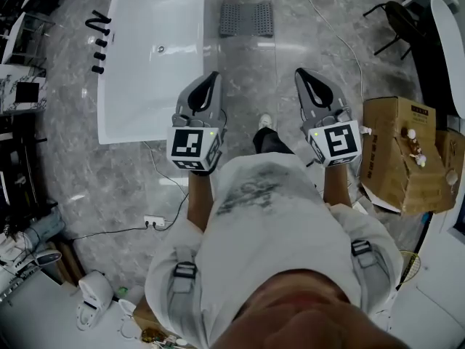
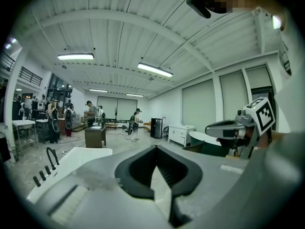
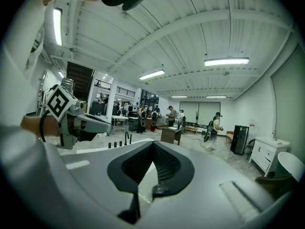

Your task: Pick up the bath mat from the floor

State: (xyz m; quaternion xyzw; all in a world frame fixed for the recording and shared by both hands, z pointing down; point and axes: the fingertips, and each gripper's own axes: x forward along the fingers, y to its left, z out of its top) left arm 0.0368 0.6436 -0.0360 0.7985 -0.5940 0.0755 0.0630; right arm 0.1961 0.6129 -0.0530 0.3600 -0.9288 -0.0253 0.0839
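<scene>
Head view, L to R. Far L edge: shelving and clutter, cut off by frame, too dark to ID. Black tub fittings [image 1: 99, 43]: 1 bent spout + 3 knobs, in a row along the L rim of the tub [image 1: 152, 49]. 1 white tub; its far end is cut off at the top of frame. L gripper [image 1: 213, 76] held out level over the floor just R of the tub's near corner. Its jaws are closed with nothing between them; L gripper view confirms, tips [image 2: 156, 149] meet. Mat [image 1: 247, 19]: 1, grey, ribbed, lying flat on the floor at top centre, just R of the tub. It is well ahead of both grippers and touched by neither. Neither gripper view shows the mat; the gripper bodies fill the lower part of both. 1 shoe [image 1: 267, 122] shows between the grippers; the rest of the leg is hidden under the torso. R gripper [image 1: 300, 73] is parallel to the L, jaws likewise closed on nothing, tips [image 3: 152, 144] together in its own view. White cable [image 1: 341, 38] runs across the floor R of the mat. 1 black chair [image 1: 396, 24] top R, partly cut off. 1 cardboard box [image 1: 403, 155] on the floor just R of the R gripper, flaps open, small objects on top too small to ID. Gripper views: several people [image 2: 90, 113] far back in the hall, too small to count.
</scene>
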